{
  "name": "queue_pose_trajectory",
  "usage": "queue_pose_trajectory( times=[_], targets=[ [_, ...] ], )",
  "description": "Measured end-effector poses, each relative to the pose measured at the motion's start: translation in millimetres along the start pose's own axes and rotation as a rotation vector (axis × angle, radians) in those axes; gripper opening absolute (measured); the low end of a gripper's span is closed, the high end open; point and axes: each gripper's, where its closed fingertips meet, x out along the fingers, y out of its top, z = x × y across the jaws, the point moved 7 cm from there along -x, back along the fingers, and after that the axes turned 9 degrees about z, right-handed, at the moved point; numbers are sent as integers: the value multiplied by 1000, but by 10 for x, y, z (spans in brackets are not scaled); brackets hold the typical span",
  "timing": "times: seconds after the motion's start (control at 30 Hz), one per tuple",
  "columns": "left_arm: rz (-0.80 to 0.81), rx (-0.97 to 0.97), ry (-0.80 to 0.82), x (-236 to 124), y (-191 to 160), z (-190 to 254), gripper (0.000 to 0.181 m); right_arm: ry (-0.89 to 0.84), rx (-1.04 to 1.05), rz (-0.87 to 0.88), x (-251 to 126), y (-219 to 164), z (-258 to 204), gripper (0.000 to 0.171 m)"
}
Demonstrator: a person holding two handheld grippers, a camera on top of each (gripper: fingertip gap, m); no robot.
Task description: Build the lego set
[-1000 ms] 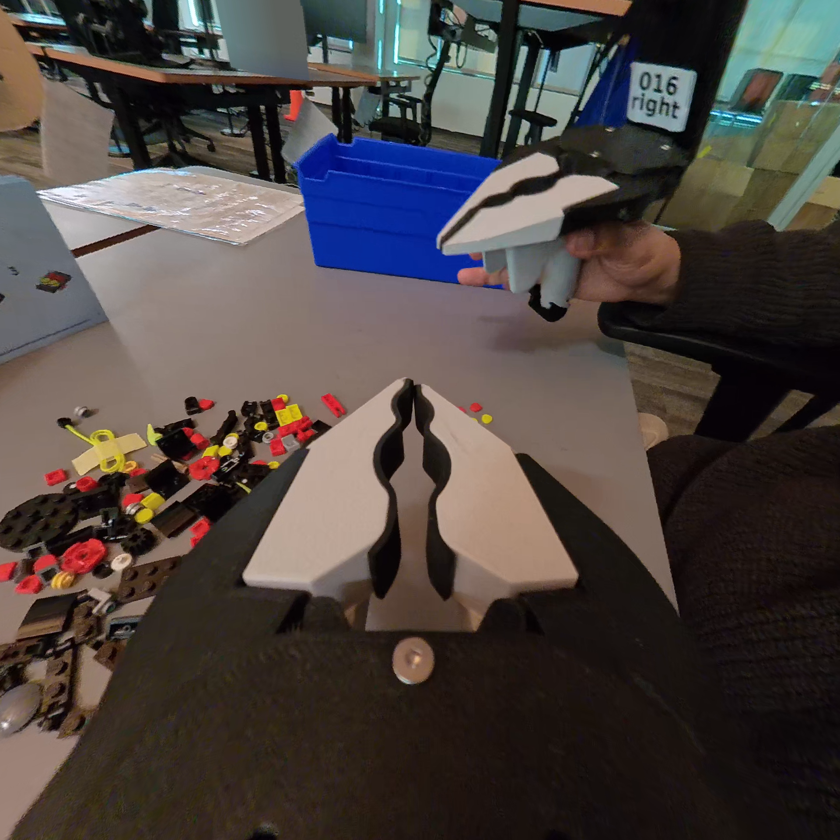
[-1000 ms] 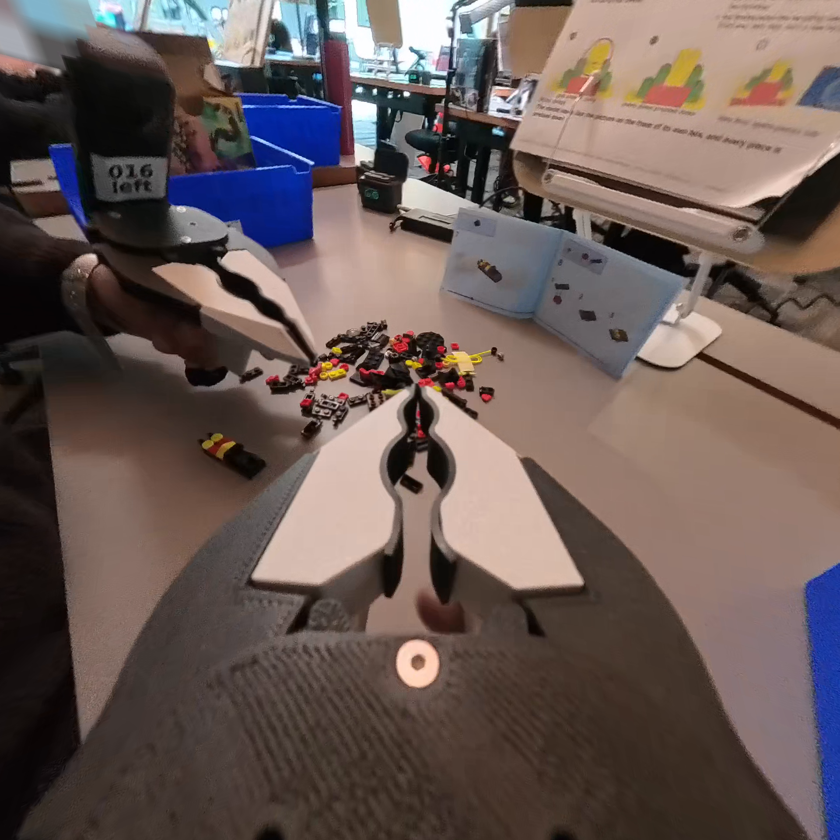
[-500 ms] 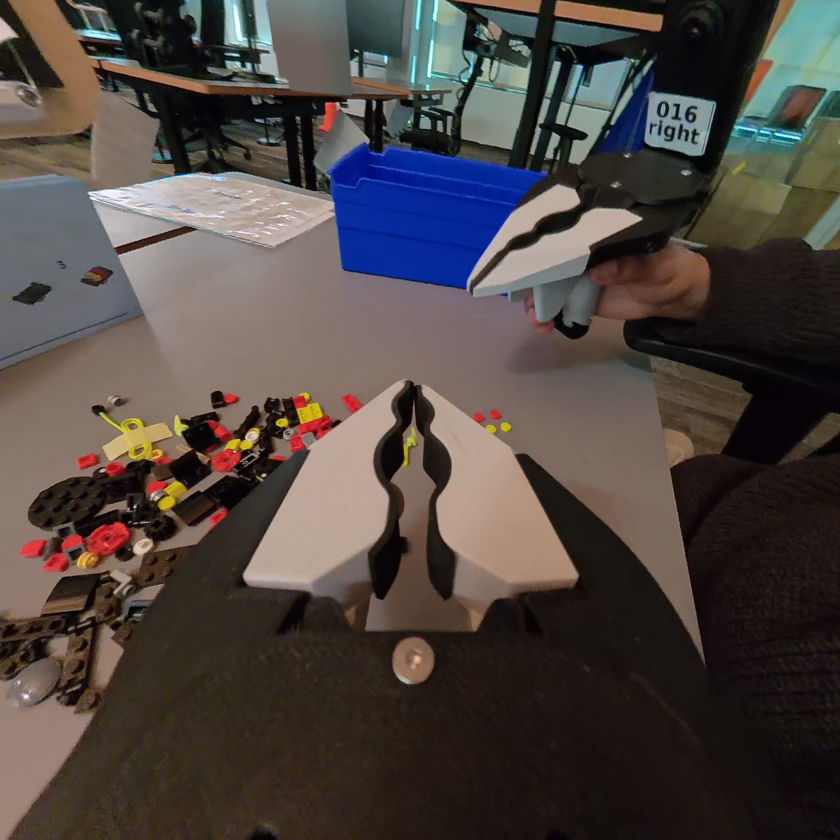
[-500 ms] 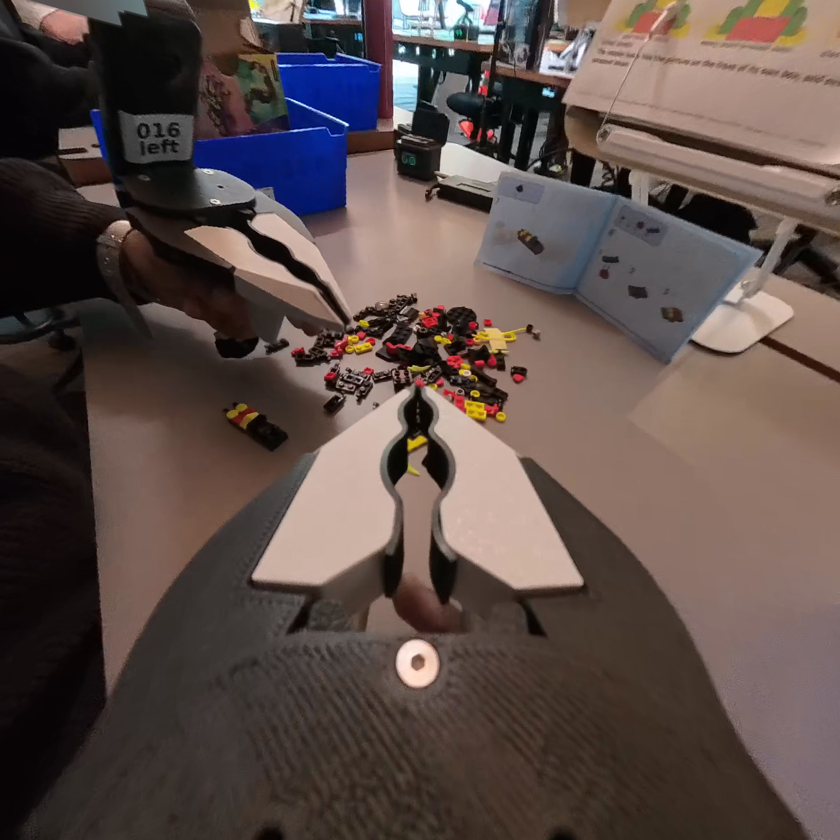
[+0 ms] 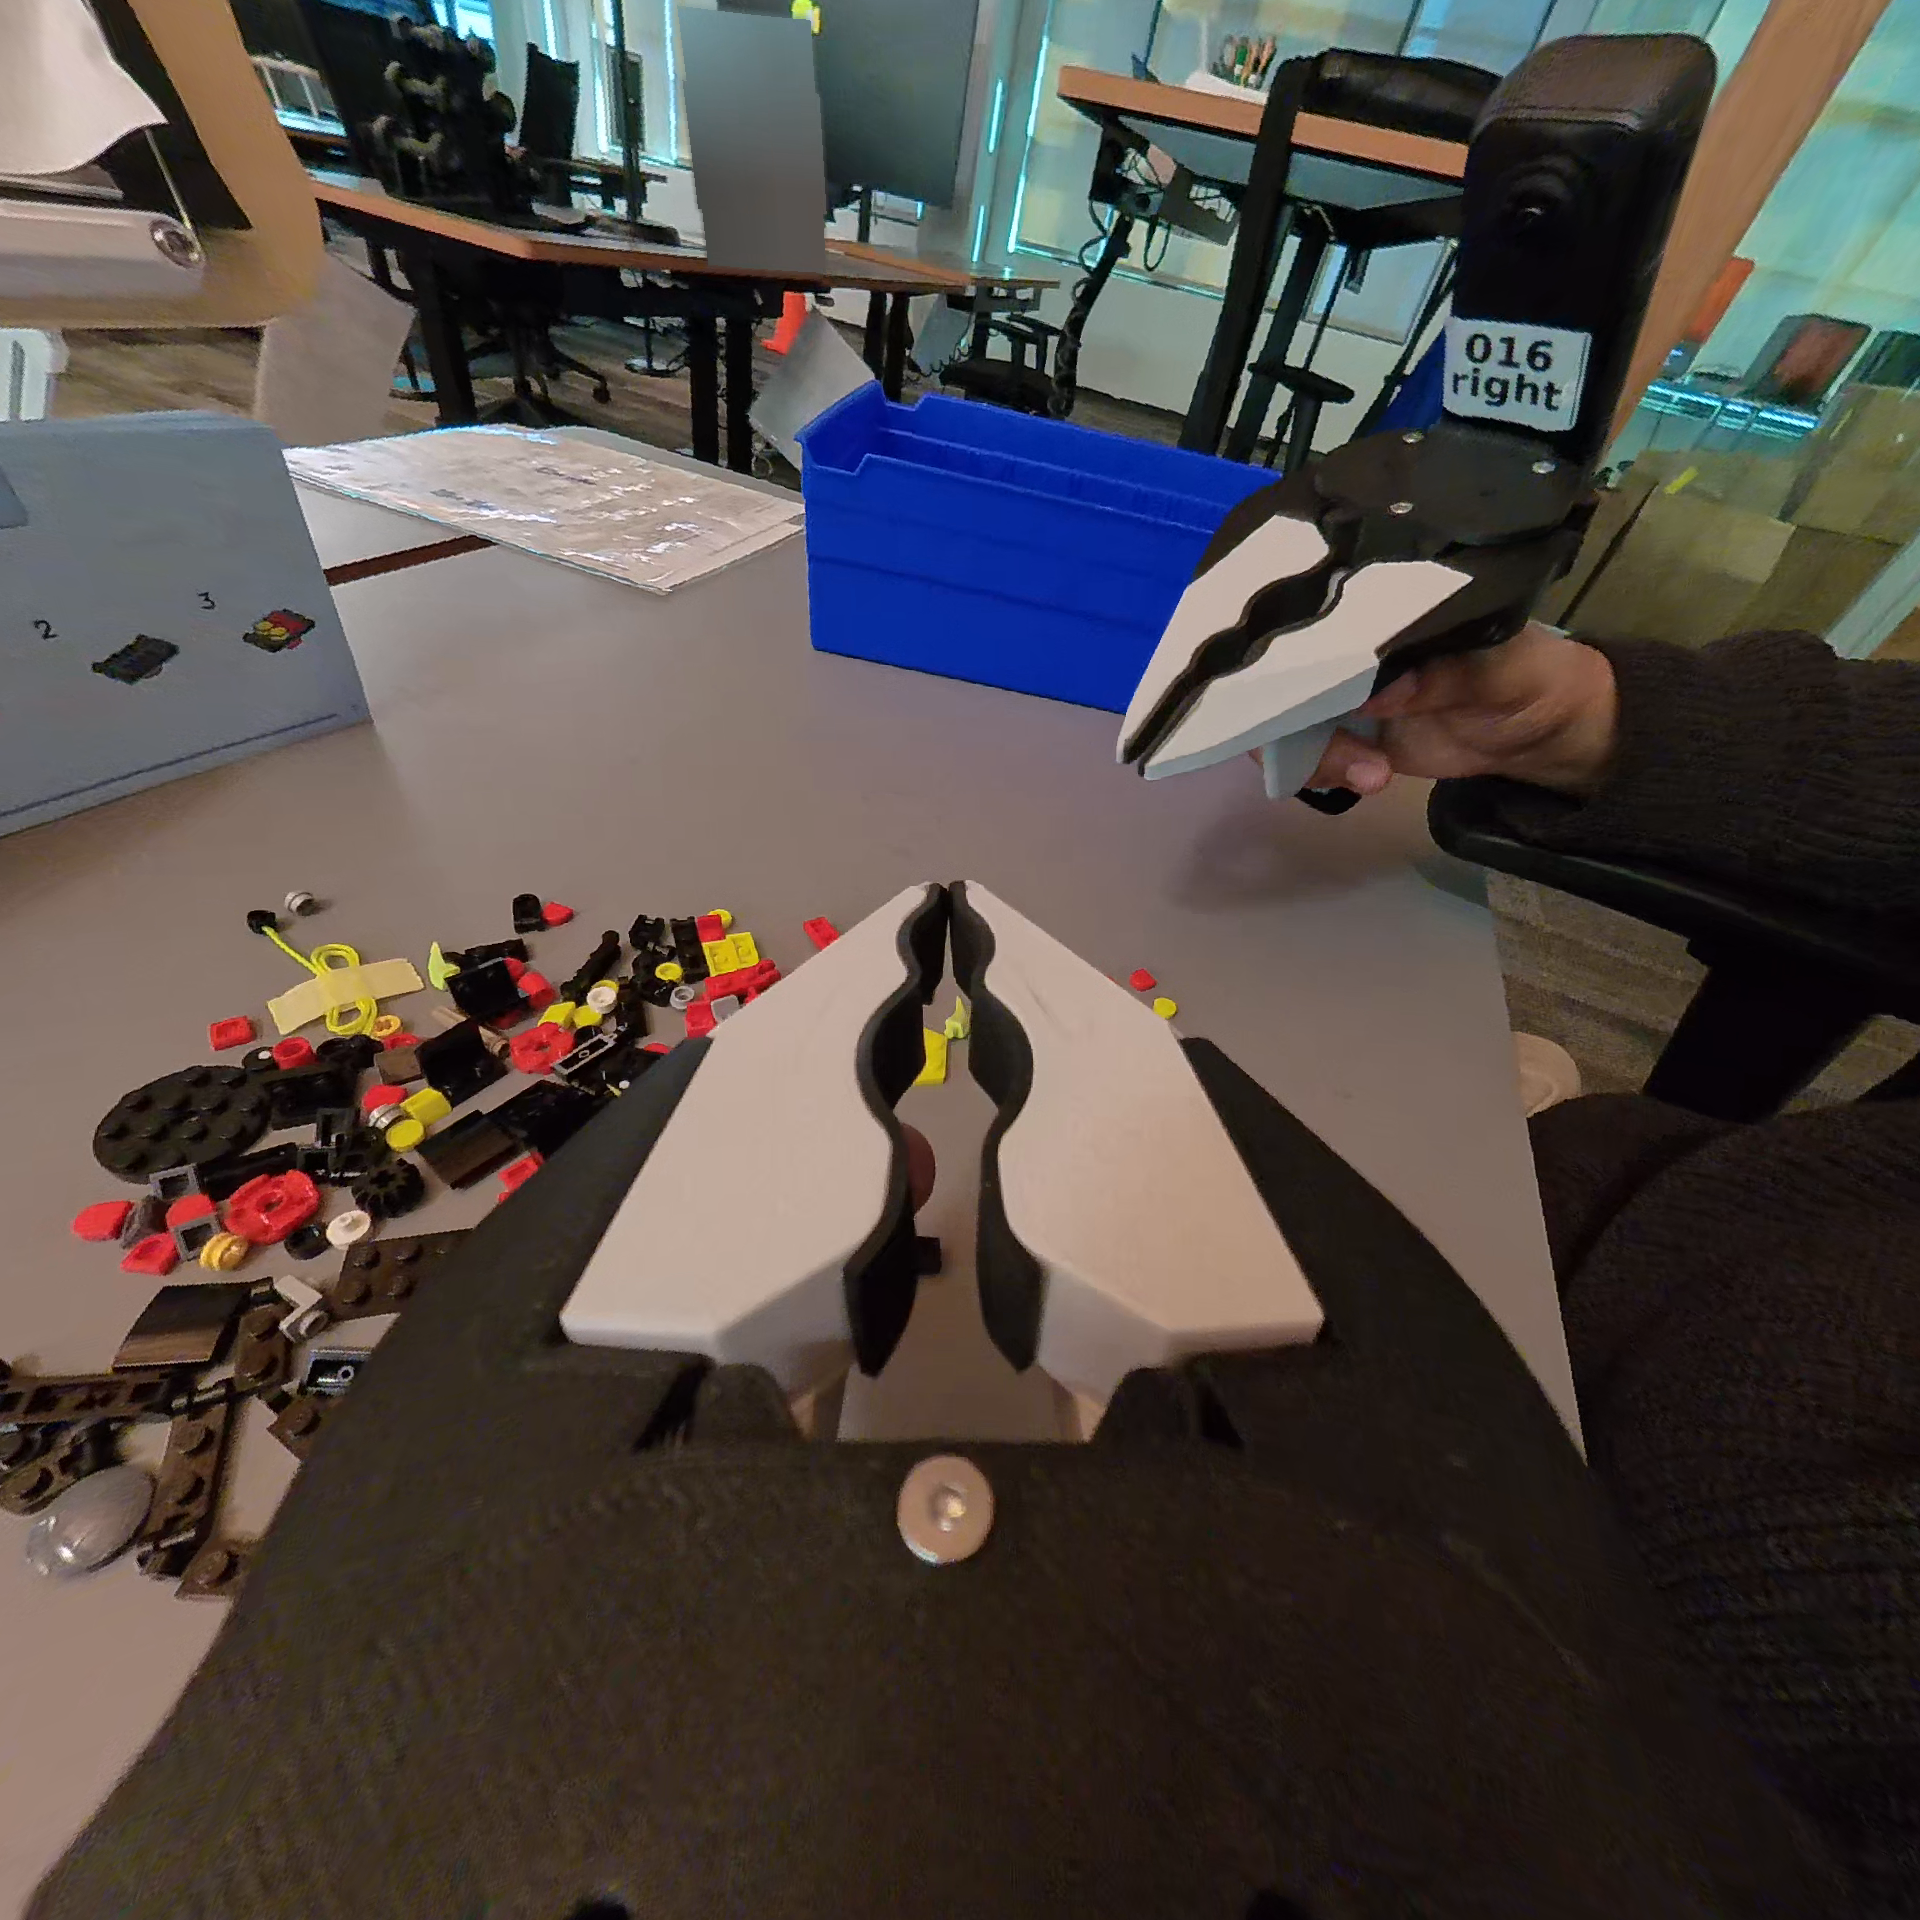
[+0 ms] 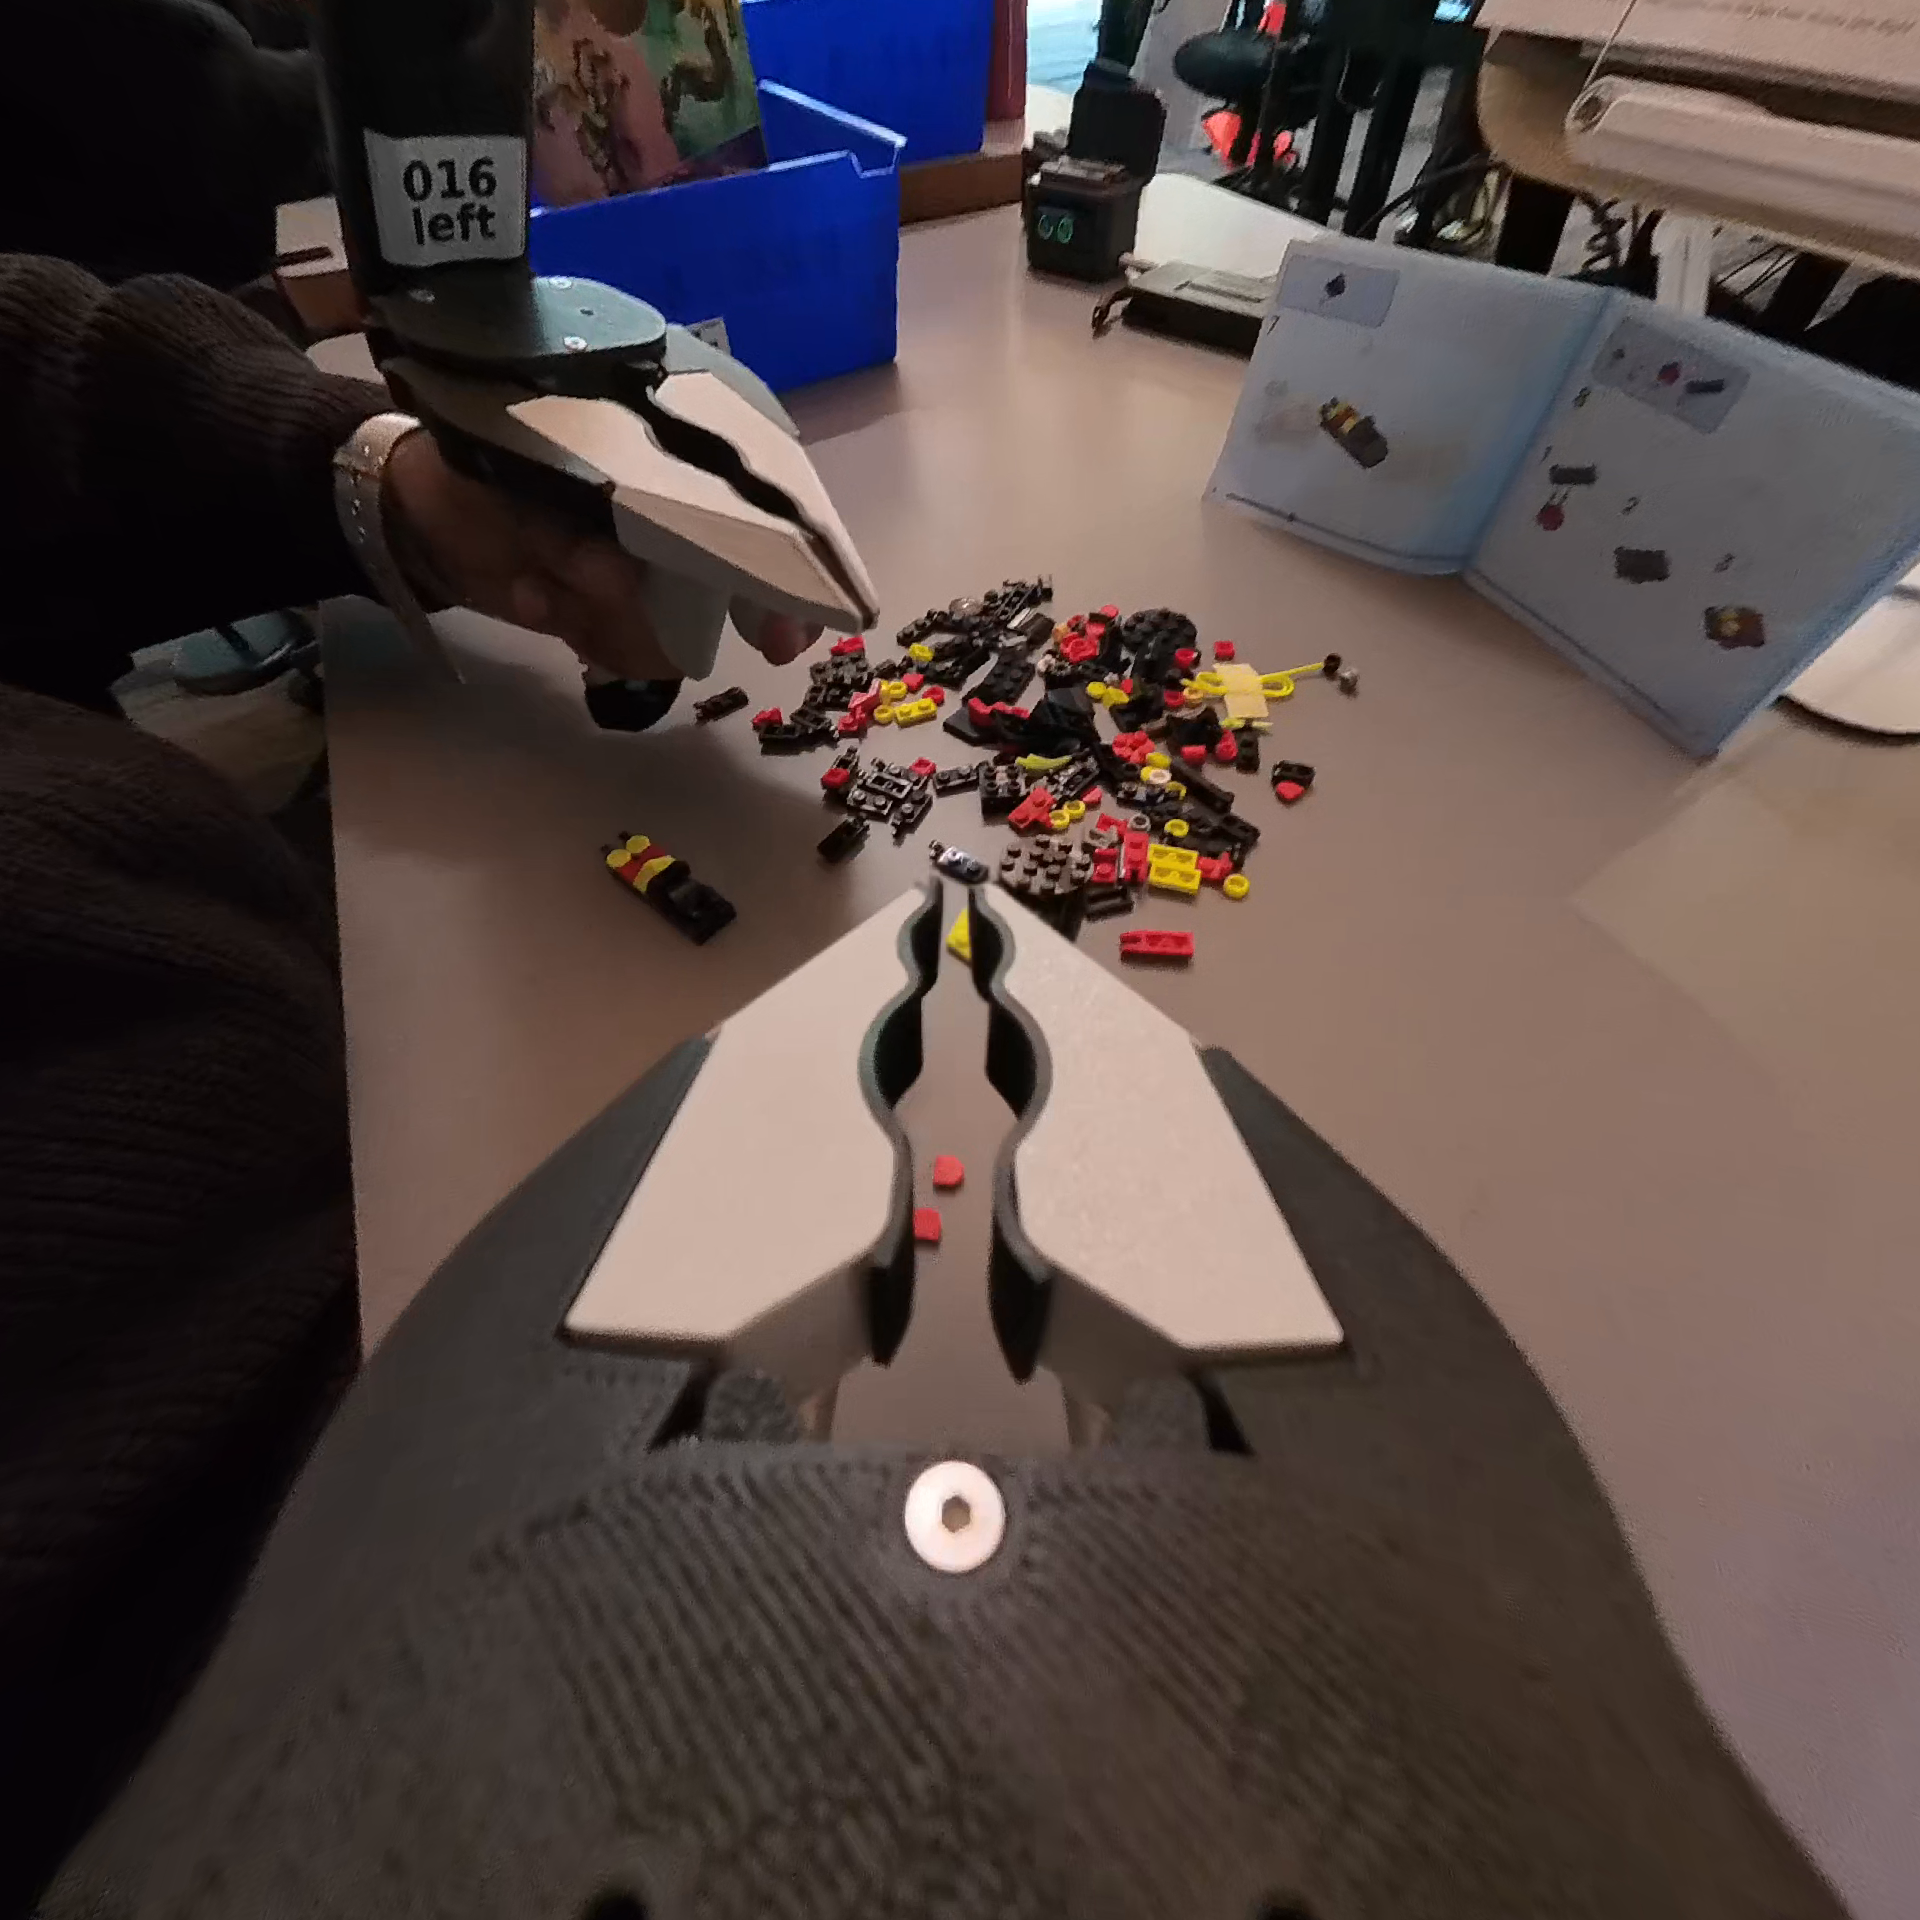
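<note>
A pile of small black, red and yellow lego pieces (image 5: 416, 1060) lies on the grey table (image 5: 727, 748), left of my left gripper (image 5: 945, 894). That gripper is shut and empty, above the pile's right edge. In the right wrist view the pile (image 6: 1060, 748) lies just beyond my right gripper (image 6: 951, 896), which is shut and empty above the table. A small built piece, black with red and yellow (image 6: 665, 878), lies apart on the pile's left. The left gripper (image 6: 862, 618) hovers over the pile's far left edge. The right gripper (image 5: 1132, 753) also shows in the left wrist view.
An open light-blue instruction booklet (image 6: 1558, 488) stands behind the pile. A blue bin (image 5: 997, 561) sits at the table's far edge, another blue bin (image 6: 758, 239) by the left hand. A clear plastic sheet (image 5: 540, 499) lies nearby. Two loose red pieces (image 6: 940, 1195) lie under my right gripper.
Both grippers have stayed shut. My right gripper has tipped down and moved nearer the pile. My left gripper has shifted towards the pile's right edge.
</note>
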Motion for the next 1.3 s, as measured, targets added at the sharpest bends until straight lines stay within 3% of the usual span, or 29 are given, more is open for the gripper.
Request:
queue_pose_trajectory(
  times=[0.13,0.2,0.47,0.53,0.7,0.9,1.1,1.3],
  targets=[
    [-10,10,-10,8,-22,13,0,77,-1,-159,-1,-139,-43,28],
    [-17,16,-14,13,-38,17,0,77,-29,-268,-2,-262,-42,33],
    [-34,40,-28,27,-67,45,0,181,-113,-486,14,-512,-163,2],
    [-38,46,-31,30,-72,51,0,186,-123,-511,24,-546,-176,3],
    [-72,80,-46,41,-106,85,0,177,-135,-552,59,-619,-176,8],
    [-281,160,-131,86,-293,273,12,176,-153,-563,92,-629,-203,6],
    [-453,347,-200,115,-535,496,29,223,-179,-417,163,-418,-369,6],
    [-495,439,-211,175,-630,627,30,278,-179,-378,313,-385,-516,6]
  ],
)
